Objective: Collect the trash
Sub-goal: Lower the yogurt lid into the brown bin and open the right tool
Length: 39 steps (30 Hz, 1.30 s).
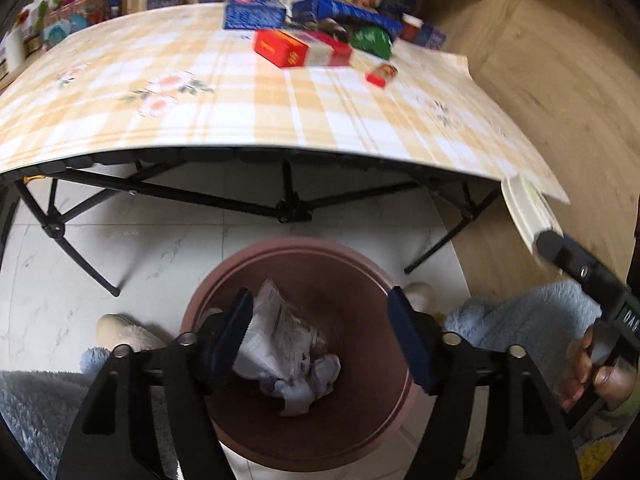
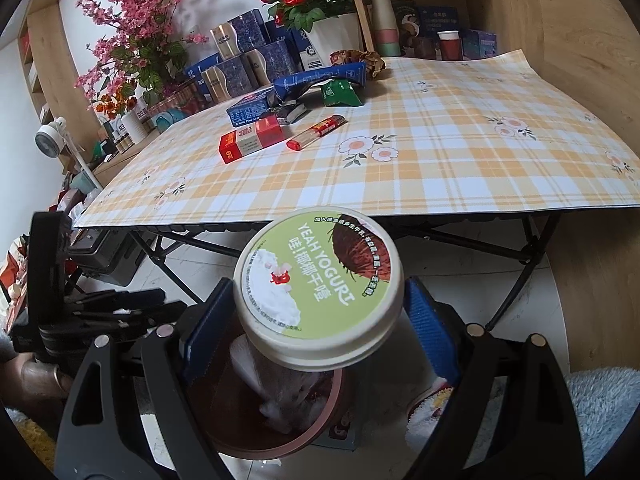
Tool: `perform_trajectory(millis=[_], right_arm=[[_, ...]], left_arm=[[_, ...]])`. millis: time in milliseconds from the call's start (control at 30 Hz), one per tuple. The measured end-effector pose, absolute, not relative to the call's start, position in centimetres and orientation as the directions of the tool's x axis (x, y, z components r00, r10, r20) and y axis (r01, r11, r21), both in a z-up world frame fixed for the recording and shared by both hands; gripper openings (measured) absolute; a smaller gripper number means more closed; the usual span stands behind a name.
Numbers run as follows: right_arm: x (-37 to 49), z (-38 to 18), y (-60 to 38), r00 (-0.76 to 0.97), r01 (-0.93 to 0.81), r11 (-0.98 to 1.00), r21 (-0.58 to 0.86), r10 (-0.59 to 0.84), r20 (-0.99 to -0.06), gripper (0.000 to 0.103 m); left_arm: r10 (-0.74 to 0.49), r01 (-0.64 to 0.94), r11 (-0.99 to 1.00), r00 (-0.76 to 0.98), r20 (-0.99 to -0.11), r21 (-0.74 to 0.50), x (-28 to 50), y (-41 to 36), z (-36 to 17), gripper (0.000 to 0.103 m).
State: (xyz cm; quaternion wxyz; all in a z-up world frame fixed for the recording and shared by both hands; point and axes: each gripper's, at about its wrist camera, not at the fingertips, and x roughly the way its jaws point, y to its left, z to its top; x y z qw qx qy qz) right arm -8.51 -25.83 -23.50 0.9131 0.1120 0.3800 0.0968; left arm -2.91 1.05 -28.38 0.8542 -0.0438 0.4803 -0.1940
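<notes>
my right claw grips the yogurt tub directly above the trash bin, left claw wide and empty.

One brown bin; one yogurt tub; two red boxes; two tongs.

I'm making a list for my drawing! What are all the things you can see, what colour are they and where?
yogurt tub: one, cream with green lid, between the right hand-held gripper's fingers, above the bin
trash bin: one, brown, on the floor before the table
crumpled paper: some, white, inside the bin
red box: one, on the table
red tube: one, beside the red box
blue cartons: a few, far side of table
table: one, yellow plaid cloth
left hand-held gripper: open, empty, over the bin
right hand-held gripper: around the tub
</notes>
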Motion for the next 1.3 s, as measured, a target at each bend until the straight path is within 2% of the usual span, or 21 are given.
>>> perform_trajectory(millis=[167,400,500,733,833,1167,1200,1267,1300], right_arm=[[-8.6,-23.3,-25.5,0.695,-0.097,0.96,0.262,0.254,-0.673,0.084],[-9.0,-23.3,-24.6,0.686,-0.12,0.969,0.216,0.238,-0.688,0.084],[-8.9,-23.6,-23.3,0.667,-0.153,0.973,0.174,0.232,-0.708,0.084],[-8.8,-24.7,-19.2,0.618,-0.255,0.966,0.052,0.204,-0.759,0.084],[-8.7,-25.3,-17.2,0.601,-0.3,0.954,0.002,0.191,-0.776,0.085],[-7.5,-26.1,-12.3,0.542,-0.383,0.924,0.01,0.234,-0.807,0.087],[-7.5,-26.1,-12.1,0.534,-0.386,0.922,0.018,0.239,-0.811,0.088],[-7.6,-25.8,-12.0,0.538,-0.388,0.921,0.025,0.249,-0.805,0.096],[-7.8,-25.4,-12.1,0.555,-0.383,0.924,0.019,0.246,-0.794,0.097]], left_arm=[[-0.348,0.226,0.937,0.554,-0.757,-0.266,-3.3,2.7,-26.6,0.079],[-0.277,0.196,0.961,0.736,-0.617,-0.196,-5.7,5.3,-20.7,0.096],[-0.292,0.216,0.956,0.762,-0.578,-0.199,-6.3,6.5,-18.6,0.097],[-0.14,0.169,0.985,0.867,-0.479,0.017,-8.7,8.5,-16.4,0.097],[-0.157,0.166,0.986,0.866,-0.475,-0.022,-9.0,9.3,-16.9,0.097],[-0.203,0.155,0.978,0.866,-0.457,-0.142,-9.1,11.9,-17.2,0.097],[-0.207,0.15,0.976,0.864,-0.459,-0.156,-9.0,12.1,-17.2,0.097],[-0.223,0.146,0.97,0.857,-0.465,-0.196,-8.8,12.7,-17.4,0.097],[-0.226,0.142,0.968,0.854,-0.468,-0.208,-8.7,12.8,-17.5,0.097]])
